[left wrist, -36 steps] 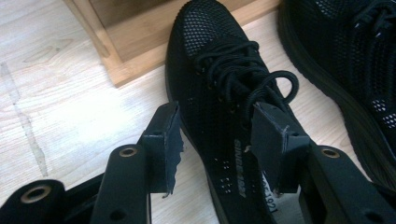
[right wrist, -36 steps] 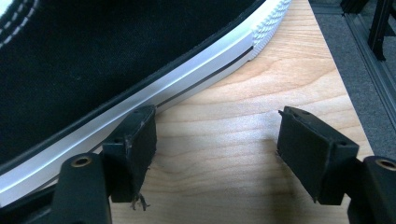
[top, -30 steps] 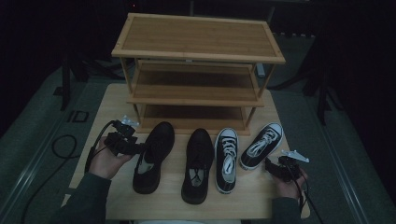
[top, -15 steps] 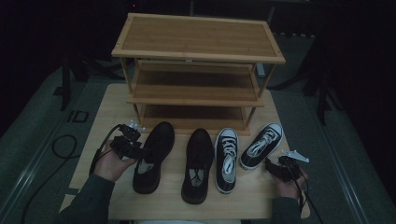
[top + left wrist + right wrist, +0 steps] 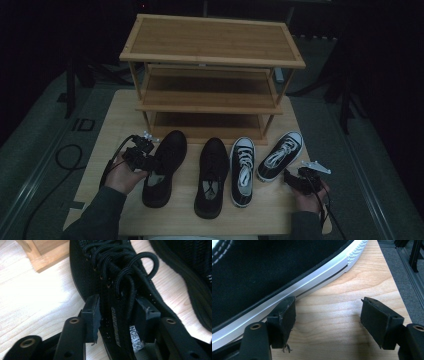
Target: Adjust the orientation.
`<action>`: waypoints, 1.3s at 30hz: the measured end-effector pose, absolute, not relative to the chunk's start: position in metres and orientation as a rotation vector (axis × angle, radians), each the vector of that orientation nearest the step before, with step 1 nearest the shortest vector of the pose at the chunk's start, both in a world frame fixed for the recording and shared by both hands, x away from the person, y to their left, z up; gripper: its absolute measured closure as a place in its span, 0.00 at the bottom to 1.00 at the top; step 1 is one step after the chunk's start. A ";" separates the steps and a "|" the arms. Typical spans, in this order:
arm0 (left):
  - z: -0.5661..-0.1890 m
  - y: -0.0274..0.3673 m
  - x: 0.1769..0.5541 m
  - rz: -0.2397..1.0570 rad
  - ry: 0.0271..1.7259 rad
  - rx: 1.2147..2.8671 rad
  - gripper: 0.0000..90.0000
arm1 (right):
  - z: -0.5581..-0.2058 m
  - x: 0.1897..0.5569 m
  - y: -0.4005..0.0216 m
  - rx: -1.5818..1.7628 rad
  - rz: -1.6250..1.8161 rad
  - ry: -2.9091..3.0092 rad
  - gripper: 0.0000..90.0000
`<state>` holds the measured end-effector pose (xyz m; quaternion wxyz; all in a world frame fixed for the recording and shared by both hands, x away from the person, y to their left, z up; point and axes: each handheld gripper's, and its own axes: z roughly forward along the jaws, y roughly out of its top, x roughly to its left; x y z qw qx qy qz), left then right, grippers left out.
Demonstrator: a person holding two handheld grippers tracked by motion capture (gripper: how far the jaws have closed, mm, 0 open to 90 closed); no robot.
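The left gripper is closing its jaws around the tongue and laces of the leftmost black mesh shoe, near the tabletop's left edge; the fabric looks soft and light, so grip deep. The right gripper is resting spread, empty.

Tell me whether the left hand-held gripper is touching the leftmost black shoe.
Cannot tell. In the left gripper view, the left hand-held gripper straddles the black shoe at its tongue; its jaws have just been closing, but contact isn't plain.

Gripper spread wide on table; sneaker beside left jaw.
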<state>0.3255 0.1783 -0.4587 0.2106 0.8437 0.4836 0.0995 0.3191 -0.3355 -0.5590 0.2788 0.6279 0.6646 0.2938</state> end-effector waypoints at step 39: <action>-0.464 0.179 0.345 0.269 1.462 2.217 0.97 | -0.559 0.319 -0.335 1.685 0.788 1.783 0.31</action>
